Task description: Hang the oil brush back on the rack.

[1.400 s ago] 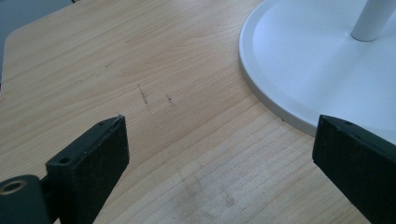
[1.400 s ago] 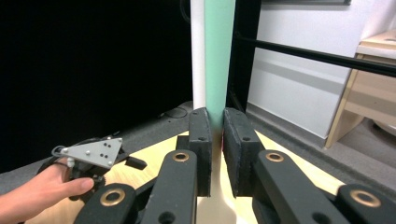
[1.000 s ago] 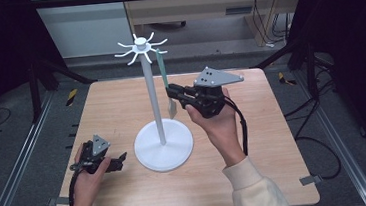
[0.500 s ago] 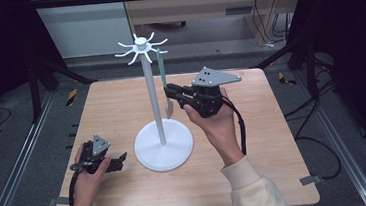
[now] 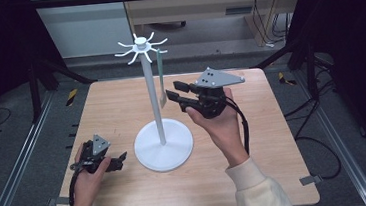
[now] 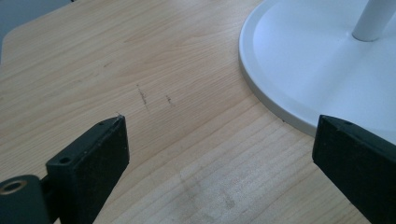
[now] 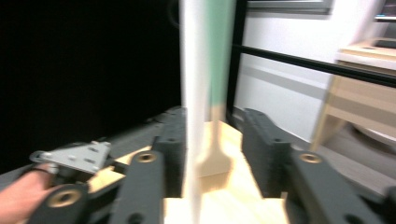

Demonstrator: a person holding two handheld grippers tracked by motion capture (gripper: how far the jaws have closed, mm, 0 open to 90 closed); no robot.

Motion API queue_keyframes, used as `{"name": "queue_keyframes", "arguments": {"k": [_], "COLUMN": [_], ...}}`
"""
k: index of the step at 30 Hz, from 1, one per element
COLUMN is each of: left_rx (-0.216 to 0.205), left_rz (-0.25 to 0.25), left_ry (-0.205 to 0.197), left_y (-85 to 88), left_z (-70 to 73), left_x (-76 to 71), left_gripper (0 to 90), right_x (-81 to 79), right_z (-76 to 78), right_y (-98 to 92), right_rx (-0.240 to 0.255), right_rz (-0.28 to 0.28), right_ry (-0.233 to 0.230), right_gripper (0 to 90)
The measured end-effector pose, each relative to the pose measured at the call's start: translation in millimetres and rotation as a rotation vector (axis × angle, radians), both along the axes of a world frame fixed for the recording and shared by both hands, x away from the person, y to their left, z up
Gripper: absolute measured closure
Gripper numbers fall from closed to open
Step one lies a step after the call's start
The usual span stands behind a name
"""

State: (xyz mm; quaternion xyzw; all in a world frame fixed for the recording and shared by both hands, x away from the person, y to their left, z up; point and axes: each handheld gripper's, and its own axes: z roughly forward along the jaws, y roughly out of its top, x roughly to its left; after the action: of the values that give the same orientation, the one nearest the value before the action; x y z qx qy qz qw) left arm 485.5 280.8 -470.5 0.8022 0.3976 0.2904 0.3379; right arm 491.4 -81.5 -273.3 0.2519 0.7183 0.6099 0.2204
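We hold our right claw [image 5: 176,92] up in the air beside the white stand [image 5: 163,144], its jaws pointing toward the pole and the utensil [image 5: 161,80] that hangs there. That utensil, a slim spatula-like piece with a green handle and a pale wooden blade, dangles from one of the hooks at the top of the stand, just beside the pole on the far side of it in the high view. In the right gripper view the blade [image 7: 214,158] sits between our two black jaws, with the blurred white pole [image 7: 195,107] in front of it and gaps on both sides, so the pads do not press on it. Our right claw has just been opening, and it stands released around the blade.

Our left claw [image 5: 121,160] lies low on the wooden surface [image 5: 257,176], near its front left corner, with our left hand [image 5: 88,177] wrapped around the body. Its jaws point toward the round base of the stand, stopping just short of the rim. In the left gripper view the two jaws stand wide apart with bare wood between them, and the edge of the white base [image 6: 299,88] curves in at the upper right. This claw is released as well and grasps nothing.
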Motion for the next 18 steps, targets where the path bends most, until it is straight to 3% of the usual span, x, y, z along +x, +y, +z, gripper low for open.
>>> {"name": "queue_keyframes", "arguments": {"k": [4, 5, 11, 18], "left_rx": [0.000, 0.001, 0.005, 0.006], "left_rz": [0.004, 0.003, 0.001, 0.007], "left_ry": [0.001, 0.001, 0.000, 0.000], "left_y": [1.0, 1.0, 0.1, 0.2], "left_z": [-0.2, -0.3, -0.3, -0.1], "left_x": [0.1, 0.1, -0.5, -0.4], "left_gripper": [3.4, 3.4, 3.2, 3.1], "right_x": [0.7, 1.6, 1.9, 1.1], "right_z": [-6.6, -13.8, -39.7, -79.5], "right_y": [-13.5, -20.8, -42.4, -75.5], "right_rx": [-0.014, -0.030, -0.067, -0.105], "right_rz": [-0.097, -0.147, -0.232, -0.336], "right_ry": [0.007, 0.015, 0.043, 0.113], "right_gripper": [40.7, 33.5, 25.9, 17.2]}}
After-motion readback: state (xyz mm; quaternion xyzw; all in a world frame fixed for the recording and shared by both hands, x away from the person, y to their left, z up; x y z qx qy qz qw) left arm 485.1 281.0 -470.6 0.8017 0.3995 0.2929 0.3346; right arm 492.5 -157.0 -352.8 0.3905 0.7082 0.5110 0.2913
